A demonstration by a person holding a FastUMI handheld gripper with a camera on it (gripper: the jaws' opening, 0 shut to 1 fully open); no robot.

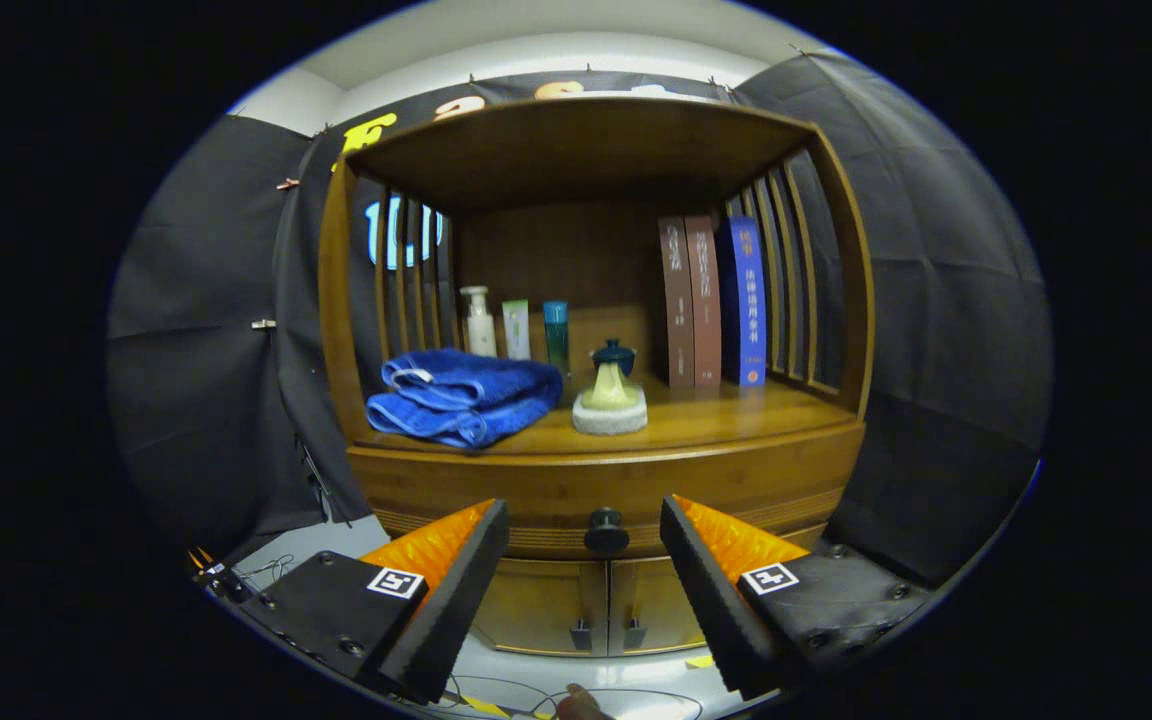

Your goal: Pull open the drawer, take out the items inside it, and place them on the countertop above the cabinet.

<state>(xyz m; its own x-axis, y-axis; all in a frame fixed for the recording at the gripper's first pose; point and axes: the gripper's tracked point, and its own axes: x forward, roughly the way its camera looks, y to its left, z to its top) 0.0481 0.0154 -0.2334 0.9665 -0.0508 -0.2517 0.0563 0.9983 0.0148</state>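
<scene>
A wooden cabinet stands ahead, its drawer front [496, 490] closed below the countertop [726, 415]. The drawer's dark round knob [606, 530] sits in the gap between my fingers, a short way beyond the tips. My gripper [586, 525] is open with nothing held. On the countertop lie a folded blue towel [461, 395] at the left and a sponge brush with a pale handle [611, 400] in the middle. The inside of the drawer is hidden.
Behind the towel stand a white pump bottle [479, 322] and two tubes [536, 330]; a dark lidded jar [614, 355] is behind the brush. Three books [716, 300] lean at the right. Two lower cabinet doors [601, 605] sit under the drawer. A fingertip [576, 705] shows below.
</scene>
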